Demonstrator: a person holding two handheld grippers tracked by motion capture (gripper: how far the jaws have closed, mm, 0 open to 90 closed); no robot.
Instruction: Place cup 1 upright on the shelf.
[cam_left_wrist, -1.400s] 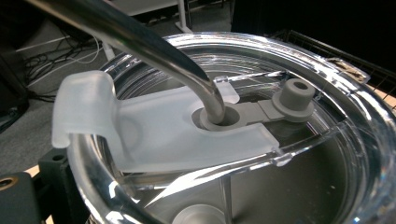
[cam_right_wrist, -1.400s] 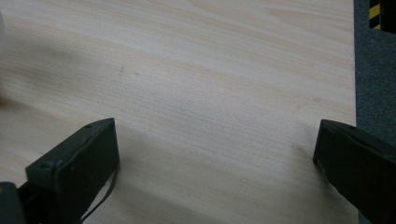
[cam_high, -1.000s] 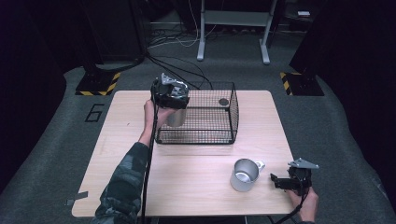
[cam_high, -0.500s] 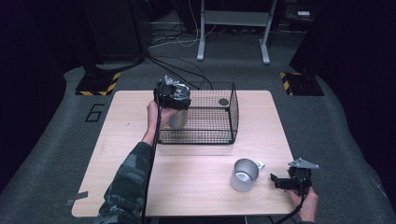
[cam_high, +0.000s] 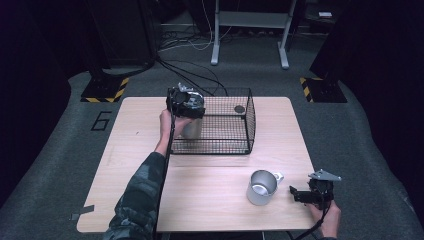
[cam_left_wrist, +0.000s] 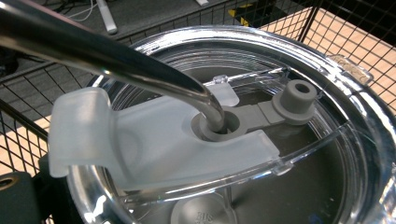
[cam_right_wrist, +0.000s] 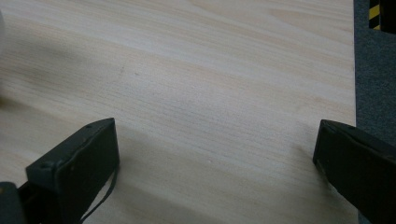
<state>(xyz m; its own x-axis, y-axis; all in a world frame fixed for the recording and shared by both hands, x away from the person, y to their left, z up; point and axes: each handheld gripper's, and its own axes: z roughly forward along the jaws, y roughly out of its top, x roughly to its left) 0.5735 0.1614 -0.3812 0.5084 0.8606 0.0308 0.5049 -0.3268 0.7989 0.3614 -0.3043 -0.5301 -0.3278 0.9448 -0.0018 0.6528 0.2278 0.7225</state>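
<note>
A steel tumbler (cam_high: 192, 129) hangs at the left end of a black wire basket (cam_high: 225, 146), under my left gripper (cam_high: 186, 102), which is shut on it from above. The left gripper view looks straight down on the tumbler's clear lid (cam_left_wrist: 243, 154) and its bent metal straw (cam_left_wrist: 116, 56), with one black jaw beside the lid at the lower left. A steel mug (cam_high: 261, 187) with a handle stands on the wooden table (cam_high: 200, 200) at the front right. Just right of the mug, my right gripper (cam_high: 296, 193) (cam_right_wrist: 215, 154) is open, jaws wide apart over bare wood.
A small dark round thing (cam_high: 239, 108) lies at the back of the basket. The table's right edge (cam_right_wrist: 352, 70) runs close to the right gripper, with grey carpet beyond. Cables and a desk frame (cam_high: 250, 30) stand behind the table.
My left gripper has moved slightly right and down with the tumbler, at the basket's left end. The right gripper and the mug have not moved.
</note>
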